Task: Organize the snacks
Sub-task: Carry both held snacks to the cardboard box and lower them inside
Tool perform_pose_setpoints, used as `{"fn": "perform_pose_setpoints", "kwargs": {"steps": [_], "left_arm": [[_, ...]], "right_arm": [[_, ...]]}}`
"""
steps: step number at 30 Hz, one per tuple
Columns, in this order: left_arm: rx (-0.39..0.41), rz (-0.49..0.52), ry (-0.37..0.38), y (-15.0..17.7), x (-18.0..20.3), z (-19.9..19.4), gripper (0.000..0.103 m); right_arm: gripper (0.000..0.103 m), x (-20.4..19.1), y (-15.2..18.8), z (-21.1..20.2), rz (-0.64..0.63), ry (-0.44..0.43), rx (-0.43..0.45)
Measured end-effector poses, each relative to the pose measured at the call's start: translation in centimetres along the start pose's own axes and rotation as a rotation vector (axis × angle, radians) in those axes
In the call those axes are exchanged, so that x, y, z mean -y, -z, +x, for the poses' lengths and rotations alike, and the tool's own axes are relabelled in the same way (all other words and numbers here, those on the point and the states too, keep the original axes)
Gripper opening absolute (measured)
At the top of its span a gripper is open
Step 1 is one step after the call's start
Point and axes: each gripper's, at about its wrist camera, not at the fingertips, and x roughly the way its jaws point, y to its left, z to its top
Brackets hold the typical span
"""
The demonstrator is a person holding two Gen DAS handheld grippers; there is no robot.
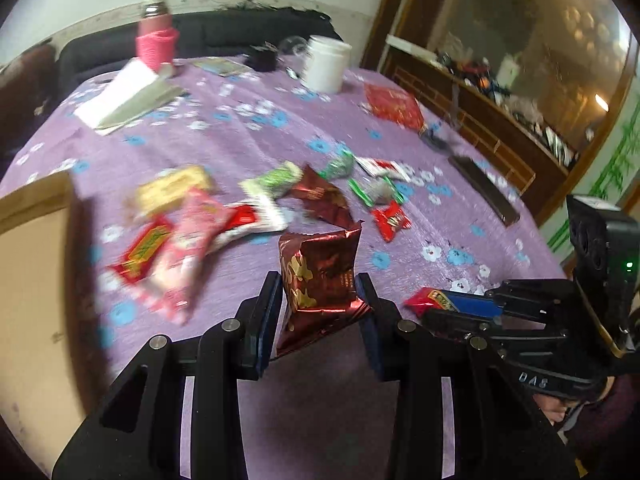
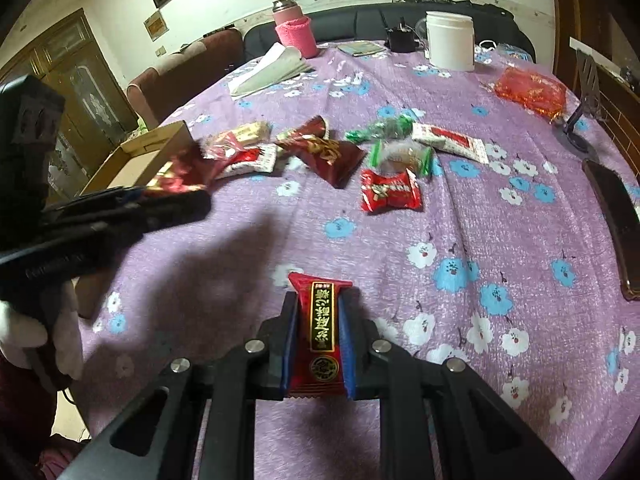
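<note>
My left gripper (image 1: 319,285) is shut on a dark red foil snack packet (image 1: 320,280) and holds it above the purple flowered tablecloth (image 1: 248,136). In the right wrist view that left gripper (image 2: 192,197) with its packet (image 2: 176,172) hovers beside an open cardboard box (image 2: 132,156). My right gripper (image 2: 320,300) is shut on a red snack bar with a black and gold label (image 2: 322,320), low over the cloth. Several loose snacks (image 2: 320,152) lie scattered mid-table, among them a red packet (image 2: 390,190). The left wrist view shows the box (image 1: 32,280) at the left edge.
At the far side stand a white jar (image 2: 450,40), a pink sleeved bottle (image 2: 294,28) and folded papers (image 2: 272,68). A red bag (image 2: 532,88), a phone stand (image 2: 580,120) and a dark phone (image 2: 612,224) lie on the right. Sofas ring the table.
</note>
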Motion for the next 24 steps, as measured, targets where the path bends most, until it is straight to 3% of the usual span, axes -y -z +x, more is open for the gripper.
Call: {"fn": "perform_pose_setpoints", "kwargs": {"steps": [6,13,16,19,24], "left_arm": [[0.059,-0.102,-0.037,-0.5,-5.0,-4.9,0.036],[0.080,-0.204,-0.112,-1.9,-11.9,-8.3,0.036],[0.082,-0.246,-0.149,-2.4,-15.0,-8.7,0.036],[0.076,-0.347,-0.139,-2.4,-19.0,-8.6,0.036],[0.058,-0.448,-0.144,-2.1,-23.8,-7.3,0.036]], "right_arm": [[0.021,-3.0,-2.6,-2.0,-0.032,-0.063,0.036],[0.021,-9.5,-8.1,-1.9,-0.094,-0.203,0.040],[0.021,-12.9,-10.7,-0.3,-0.122,-0.254,0.033],[0.021,-15.6,-13.1,2.5,-0.117,-0.297,0.004],[0.021,-18.8,-15.7,8.6,-0.078,-0.313,-0.059]]}}
